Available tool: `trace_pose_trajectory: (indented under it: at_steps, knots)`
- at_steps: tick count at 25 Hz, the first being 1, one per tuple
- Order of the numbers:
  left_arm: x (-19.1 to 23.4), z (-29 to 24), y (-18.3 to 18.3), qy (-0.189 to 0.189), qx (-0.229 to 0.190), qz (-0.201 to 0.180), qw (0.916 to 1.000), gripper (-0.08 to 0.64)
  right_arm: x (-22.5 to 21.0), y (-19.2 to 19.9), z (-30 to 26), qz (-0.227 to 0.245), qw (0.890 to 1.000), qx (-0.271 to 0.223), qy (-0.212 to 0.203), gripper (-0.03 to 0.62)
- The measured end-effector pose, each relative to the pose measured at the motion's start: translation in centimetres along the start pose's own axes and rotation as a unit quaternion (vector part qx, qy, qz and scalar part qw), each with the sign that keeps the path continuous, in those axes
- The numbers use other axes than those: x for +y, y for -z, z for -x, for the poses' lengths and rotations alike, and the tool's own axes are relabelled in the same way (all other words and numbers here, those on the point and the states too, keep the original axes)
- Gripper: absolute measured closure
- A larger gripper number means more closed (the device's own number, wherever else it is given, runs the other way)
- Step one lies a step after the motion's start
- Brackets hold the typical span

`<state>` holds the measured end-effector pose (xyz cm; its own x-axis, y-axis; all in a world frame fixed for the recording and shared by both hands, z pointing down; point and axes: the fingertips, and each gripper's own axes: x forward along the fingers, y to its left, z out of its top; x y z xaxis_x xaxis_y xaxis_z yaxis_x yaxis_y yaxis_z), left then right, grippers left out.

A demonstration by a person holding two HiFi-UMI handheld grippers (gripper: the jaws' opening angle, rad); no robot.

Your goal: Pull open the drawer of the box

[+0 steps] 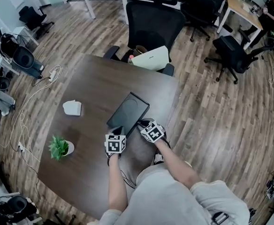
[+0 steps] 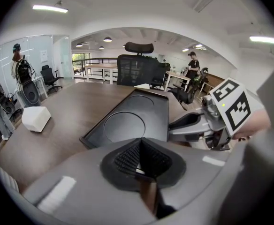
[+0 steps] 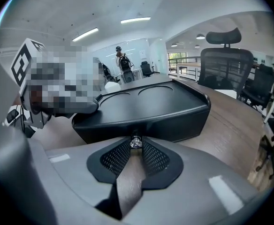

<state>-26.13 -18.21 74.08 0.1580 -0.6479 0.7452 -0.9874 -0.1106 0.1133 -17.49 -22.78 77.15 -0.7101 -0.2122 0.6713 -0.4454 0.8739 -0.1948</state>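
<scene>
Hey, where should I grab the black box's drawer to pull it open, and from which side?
Grip the small metal knob centred on the box's near front face, coming straight at that face. The rest of the front is flat; nothing else juts out.

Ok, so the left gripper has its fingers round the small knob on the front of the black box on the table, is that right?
Not the left one. It is the right gripper that has its fingers round the small knob on the front of the black box on the table. The right gripper view shows this.
</scene>
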Motion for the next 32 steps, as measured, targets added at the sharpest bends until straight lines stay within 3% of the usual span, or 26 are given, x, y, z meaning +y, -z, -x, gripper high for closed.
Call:
trace_pose_trajectory:
  at_steps: [32]
  knots:
    - [0.4,0.2,0.1,-0.001,-0.003,-0.003,1.0,0.508,0.3,1.0,0.9,0.007,1.0,0.004,-0.007,0.52]
